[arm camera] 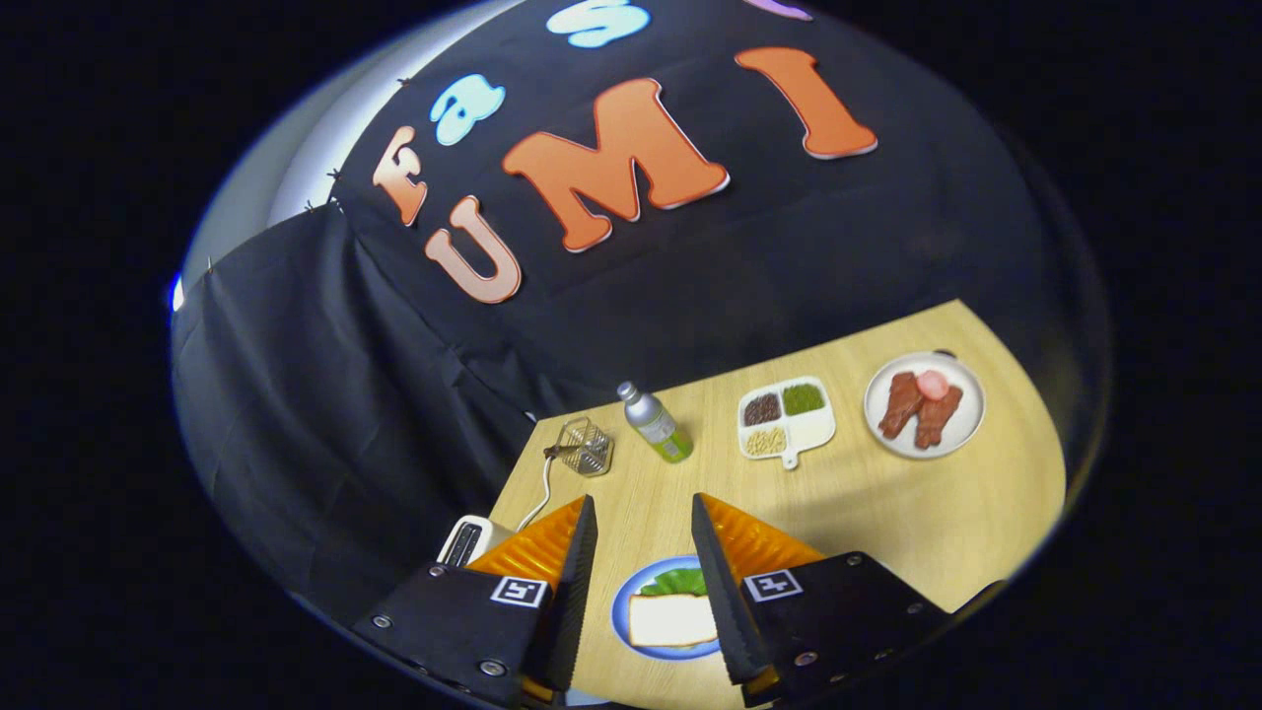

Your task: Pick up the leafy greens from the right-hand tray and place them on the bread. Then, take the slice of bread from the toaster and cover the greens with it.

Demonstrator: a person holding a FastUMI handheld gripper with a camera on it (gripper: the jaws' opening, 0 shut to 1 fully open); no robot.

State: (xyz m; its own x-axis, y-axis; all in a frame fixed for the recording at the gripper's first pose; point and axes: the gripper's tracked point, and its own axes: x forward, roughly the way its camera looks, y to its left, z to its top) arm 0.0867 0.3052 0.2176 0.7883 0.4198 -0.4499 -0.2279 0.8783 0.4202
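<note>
Gripper (641,537) hangs released above a blue plate (623,613) at the bench's near edge; bread (670,621) covers greens (680,582) (task likely finished); withdraw straight upward without nudging.

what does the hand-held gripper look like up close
The hand-held gripper has two wedge-shaped fingers with ribbed inner faces. Each sits on a black plate fixed with silver screws and carrying a small square black-and-white marker.
</note>
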